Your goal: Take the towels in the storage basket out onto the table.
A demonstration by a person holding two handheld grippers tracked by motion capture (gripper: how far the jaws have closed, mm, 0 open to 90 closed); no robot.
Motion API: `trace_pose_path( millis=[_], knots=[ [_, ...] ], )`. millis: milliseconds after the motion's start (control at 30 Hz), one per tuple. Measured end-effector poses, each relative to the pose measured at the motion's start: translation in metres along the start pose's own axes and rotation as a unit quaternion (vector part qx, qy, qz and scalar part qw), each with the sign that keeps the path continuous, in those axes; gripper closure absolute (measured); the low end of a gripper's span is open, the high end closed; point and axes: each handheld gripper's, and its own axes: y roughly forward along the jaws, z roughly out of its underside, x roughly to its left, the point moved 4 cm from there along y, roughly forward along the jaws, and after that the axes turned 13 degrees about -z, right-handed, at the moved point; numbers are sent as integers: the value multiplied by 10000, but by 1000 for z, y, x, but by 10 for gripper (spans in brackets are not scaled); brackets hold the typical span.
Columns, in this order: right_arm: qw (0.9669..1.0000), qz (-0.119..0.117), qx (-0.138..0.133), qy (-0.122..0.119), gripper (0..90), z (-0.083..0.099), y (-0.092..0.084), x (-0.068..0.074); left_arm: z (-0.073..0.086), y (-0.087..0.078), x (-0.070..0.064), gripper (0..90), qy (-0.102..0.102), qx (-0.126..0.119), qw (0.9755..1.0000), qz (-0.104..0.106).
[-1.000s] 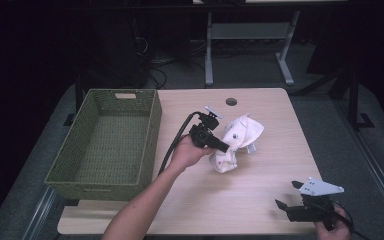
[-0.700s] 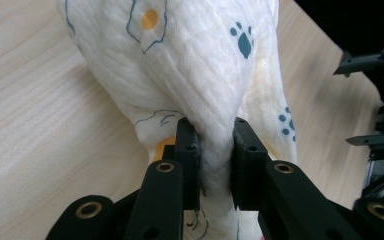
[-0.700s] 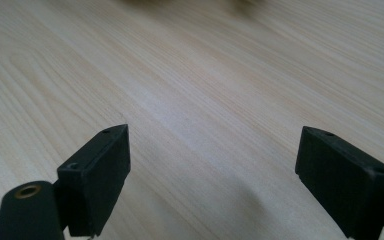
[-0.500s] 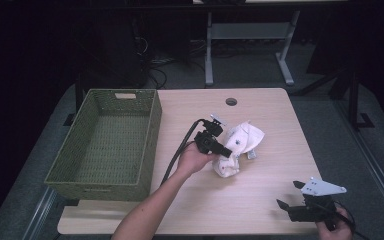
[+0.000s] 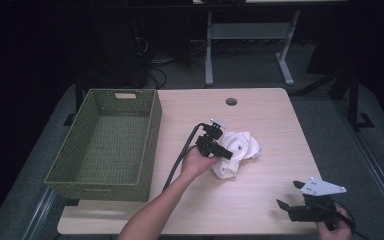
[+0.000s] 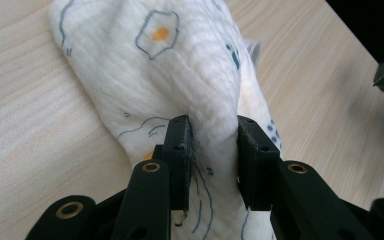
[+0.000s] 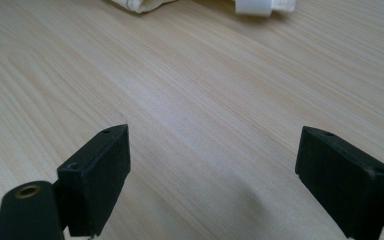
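White cloth (image 6: 180,75) sits mid-table beside the basket (image 5: 105,140). Your left gripper (image 6: 212,150) has a fold between its jaws, just easing apart, probably letting go. Right gripper (image 7: 215,170) waits wide, empty.

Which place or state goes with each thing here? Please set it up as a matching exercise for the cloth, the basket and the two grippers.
Things:
1. white printed cloth
2. green woven basket
3. left gripper
4. right gripper

States:
A. jaws wide apart over bare wood, near the table's front right corner
B. bunched in a heap at the middle of the table
C. stands on the table's left side, nothing in it
D. jaws on either side of a fold of fabric; they have just been opening

Pairs: 1-B, 2-C, 3-D, 4-A
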Motion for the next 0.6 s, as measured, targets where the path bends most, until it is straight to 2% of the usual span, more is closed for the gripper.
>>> trace_pose_path(
  millis=[233,300,367,600],
  knots=[
    [10000,-5,15,-22,140,-1,1,1,1,1,-3,664,12,-35,10000,2],
    [10000,0,30,-27,140,0,1,1,2,0,-5,631,61,-66,9999,68],
    [10000,3,33,11,140,0,1,1,5,0,-6,586,173,-24,9998,37],
    [10000,-14,53,-13,140,0,2,1,12,-8,-5,525,188,-251,9995,47]
  ],
)
